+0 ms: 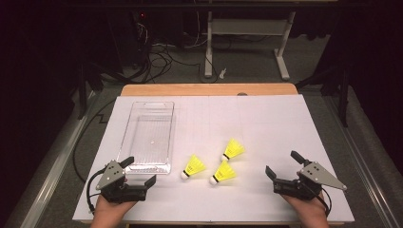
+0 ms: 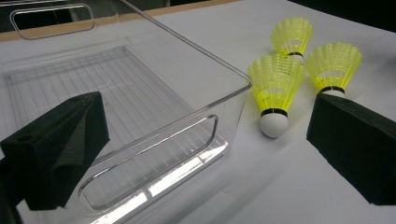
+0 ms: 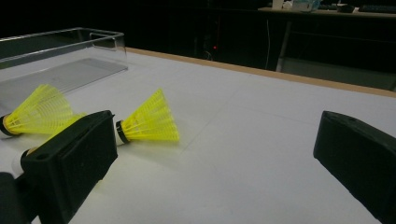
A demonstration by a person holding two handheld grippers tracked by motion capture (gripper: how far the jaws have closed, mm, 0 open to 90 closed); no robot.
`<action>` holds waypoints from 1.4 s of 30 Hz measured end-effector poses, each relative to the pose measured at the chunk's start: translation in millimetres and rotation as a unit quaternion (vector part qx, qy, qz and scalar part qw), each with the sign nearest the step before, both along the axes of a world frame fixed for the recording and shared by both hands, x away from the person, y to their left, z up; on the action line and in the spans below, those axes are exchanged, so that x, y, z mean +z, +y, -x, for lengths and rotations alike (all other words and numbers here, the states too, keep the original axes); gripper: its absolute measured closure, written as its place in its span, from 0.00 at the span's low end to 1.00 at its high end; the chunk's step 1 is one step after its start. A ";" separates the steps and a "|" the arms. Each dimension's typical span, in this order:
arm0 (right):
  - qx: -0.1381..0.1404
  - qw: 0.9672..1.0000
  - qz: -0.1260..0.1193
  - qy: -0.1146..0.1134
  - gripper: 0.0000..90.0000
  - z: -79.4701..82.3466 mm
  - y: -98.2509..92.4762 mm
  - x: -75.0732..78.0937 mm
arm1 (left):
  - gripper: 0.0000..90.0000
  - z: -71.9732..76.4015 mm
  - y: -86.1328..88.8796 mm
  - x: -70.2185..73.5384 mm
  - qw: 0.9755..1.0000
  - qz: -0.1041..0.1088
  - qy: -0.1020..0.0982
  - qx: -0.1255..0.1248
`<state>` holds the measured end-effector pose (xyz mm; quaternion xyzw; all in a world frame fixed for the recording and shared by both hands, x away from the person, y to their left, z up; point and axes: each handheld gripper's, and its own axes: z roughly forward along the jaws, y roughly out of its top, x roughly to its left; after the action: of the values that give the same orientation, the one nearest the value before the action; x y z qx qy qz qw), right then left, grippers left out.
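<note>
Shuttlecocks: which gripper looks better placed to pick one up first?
Probably the left. The left gripper is open, and the nearest shuttlecock lies just beside it, next to the clear tray. The right gripper is open too, but more bare table separates it from its closest shuttlecock.

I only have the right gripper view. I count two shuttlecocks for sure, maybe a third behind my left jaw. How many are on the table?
Observer: Three yellow shuttlecocks, clustered mid-table: left one, middle one, far one.
Operator: Anything in the clear bin?
Observer: The clear bin holds nothing; its ribbed floor is bare in the left gripper view.
Operator: Where's the left gripper?
Observer: The left gripper sits at the bin's near end, jaws open, nothing between them.
Operator: And mine, from above?
Observer: The right gripper is open too, right of the shuttlecocks and apart from them.
</note>
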<state>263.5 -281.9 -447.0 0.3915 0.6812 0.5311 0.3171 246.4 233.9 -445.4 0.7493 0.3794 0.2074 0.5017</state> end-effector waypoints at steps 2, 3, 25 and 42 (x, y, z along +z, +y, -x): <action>-0.001 1.000 -0.003 0.000 0.00 -0.3 -0.9 -0.3 | 0.00 -0.1 0.1 0.1 1.000 0.001 -0.002 0.001; -0.001 1.000 -0.004 -0.001 0.00 -0.1 -1.0 -0.1 | 0.00 -0.4 0.4 0.1 1.000 0.007 -0.006 0.002; 0.027 1.000 0.004 -0.007 0.00 1.1 6.5 -1.3 | 0.00 -3.7 0.8 -0.8 1.000 0.019 -0.008 -0.012; 0.027 1.000 0.011 -0.004 0.00 1.7 9.6 -4.4 | 0.00 -4.6 0.0 -1.1 1.000 0.022 -0.006 -0.016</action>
<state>261.8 -272.2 -451.4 0.3669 0.6962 0.5335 0.3101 251.0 233.9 -446.5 0.7428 0.3688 0.1949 0.5238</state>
